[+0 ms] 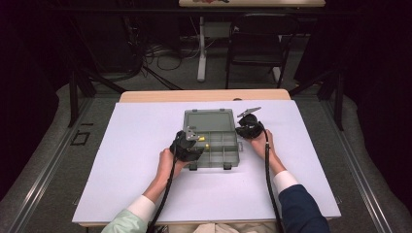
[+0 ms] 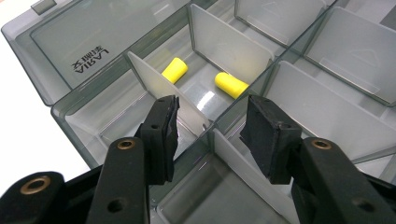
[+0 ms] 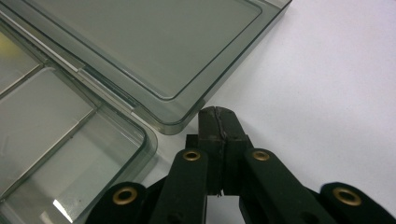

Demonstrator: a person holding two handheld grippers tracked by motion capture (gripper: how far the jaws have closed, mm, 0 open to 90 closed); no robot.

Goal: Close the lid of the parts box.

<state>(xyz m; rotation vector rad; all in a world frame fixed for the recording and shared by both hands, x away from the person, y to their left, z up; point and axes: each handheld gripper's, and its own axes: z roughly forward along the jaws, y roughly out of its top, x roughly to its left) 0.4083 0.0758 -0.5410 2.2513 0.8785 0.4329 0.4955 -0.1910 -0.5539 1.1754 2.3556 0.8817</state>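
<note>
A grey see-through compartment box lies open on the white table, its lid folded flat behind it. Two yellow foam earplugs lie in one compartment; in the high view they show as a yellow spot. My left gripper hovers open just above the dividers near that compartment, nothing between its jaws. My right gripper is shut and empty, its tip beside the corner where the lid meets the box base, on the box's right side.
The white table top spreads wide on all sides of the box. A wooden strip runs along its far edge. Beyond stand a black chair, a table leg and cables on the floor.
</note>
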